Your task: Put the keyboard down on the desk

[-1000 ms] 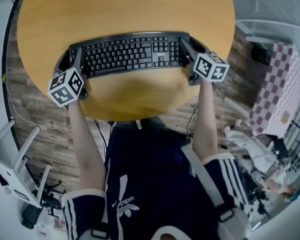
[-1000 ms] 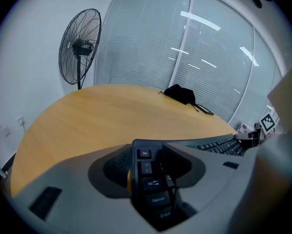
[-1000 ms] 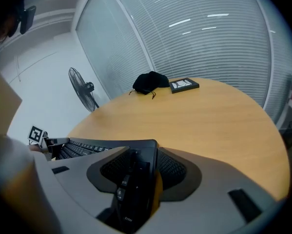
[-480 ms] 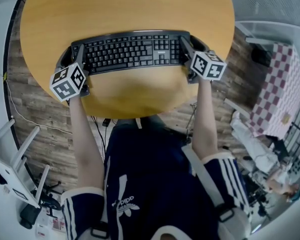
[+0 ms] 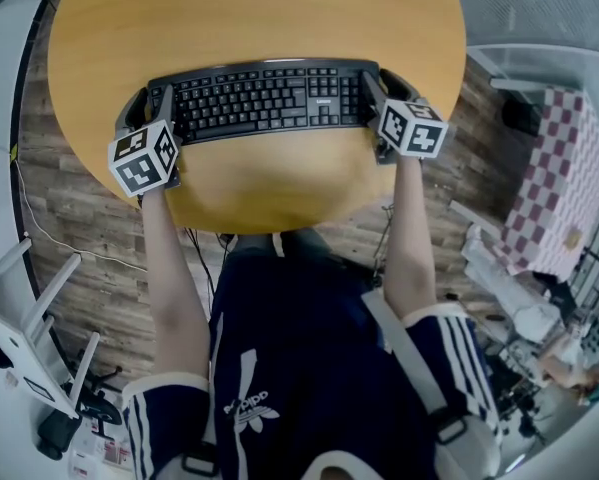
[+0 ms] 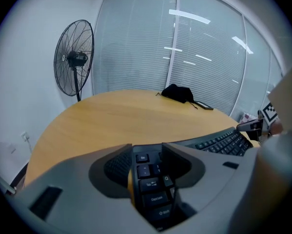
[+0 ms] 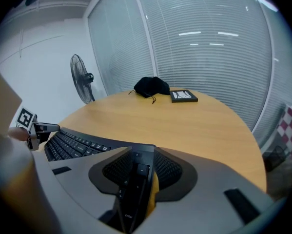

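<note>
The black keyboard (image 5: pixel 259 98) lies flat on the round wooden bench (image 5: pixel 229 18). Its long side runs along the near edge, with a strip of bare wood between it and that edge.

The left tool (image 5: pixel 147 108) is at the keyboard's left end and the right tool (image 5: pixel 383 86) at its right end. Both reach in from the near edge, and each one's marker cube hangs over that bare strip.

In the left gripper view, the outermost column of keys, from Esc down to Shift, runs between the jaws. The outer jaw stands just off the keyboard's end with a sliver of wood showing between them. The inner jaw stands over the next keys. The jaws are apart and do not pinch the keyboard.

In the right gripper view, the number-pad end sits between the jaws, again with a sliver of wood on the outer side. These jaws are closing, but the pads do not press on the keyboard.

Near the far edge of the bench lies a black cloth bundle (image 7: pixel 152 87), with a dark flat framed panel (image 7: pixel 184 96) just beside it. A standing fan (image 6: pixel 73 57) rises beyond the bench's far left edge against a white wall, and closed blinds (image 6: pixel 199 57) cover the windows behind the bench. Off the right edge, well apart from the bench, a checked cloth (image 5: pixel 559 178) hangs above the plank floor (image 5: pixel 69 228).
</note>
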### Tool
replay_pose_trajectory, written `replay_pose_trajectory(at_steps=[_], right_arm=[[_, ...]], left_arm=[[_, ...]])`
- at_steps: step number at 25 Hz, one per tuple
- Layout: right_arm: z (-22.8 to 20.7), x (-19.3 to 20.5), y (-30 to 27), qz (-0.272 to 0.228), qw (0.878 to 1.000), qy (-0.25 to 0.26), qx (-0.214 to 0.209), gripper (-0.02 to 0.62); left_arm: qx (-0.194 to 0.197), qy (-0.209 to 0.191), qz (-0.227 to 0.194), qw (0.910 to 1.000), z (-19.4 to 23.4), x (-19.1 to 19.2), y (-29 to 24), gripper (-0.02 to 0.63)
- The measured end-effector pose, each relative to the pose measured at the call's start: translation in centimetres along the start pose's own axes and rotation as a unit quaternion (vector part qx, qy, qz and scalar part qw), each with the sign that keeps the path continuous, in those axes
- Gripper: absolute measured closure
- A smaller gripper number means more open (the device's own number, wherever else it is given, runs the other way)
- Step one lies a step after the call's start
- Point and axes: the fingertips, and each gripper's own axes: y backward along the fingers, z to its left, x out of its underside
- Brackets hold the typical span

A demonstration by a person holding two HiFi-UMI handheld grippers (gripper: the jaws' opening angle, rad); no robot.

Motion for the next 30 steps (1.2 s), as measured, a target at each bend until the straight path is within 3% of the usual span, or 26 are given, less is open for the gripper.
replay_pose_trajectory(at_steps=[2,5,9,18,30], right_arm=[[0.3,-0.6,0.7,-0.017,1.000,0.015,0.007,0.498],[1.3,-1.9,2.1,-0.047,0.999,0.026,0.003,0.546],[2.8,-4.3,4.2,-0.092,0.995,0.030,-0.013,0.585],[6.3,-10.4,11.8,-0.195,0.978,0.060,-0.033,0.591],[10.9,-15.0,24.2,-0.309,0.947,0.085,-0.033,0.592]], left_arm=[[-0.005,-0.005,-0.020,0.9998,0.0,-0.9,0.8,0.427],[-0.021,-0.012,-0.054,0.9983,0.2,-2.5,2.4,0.536],[-0.027,-0.016,-0.092,0.9952,-0.2,-4.9,4.4,0.599],[-0.008,-0.030,-0.205,0.9782,-2.7,-11.6,11.8,0.603],[0.022,-0.056,-0.329,0.9426,-7.2,-18.3,24.0,0.604]])
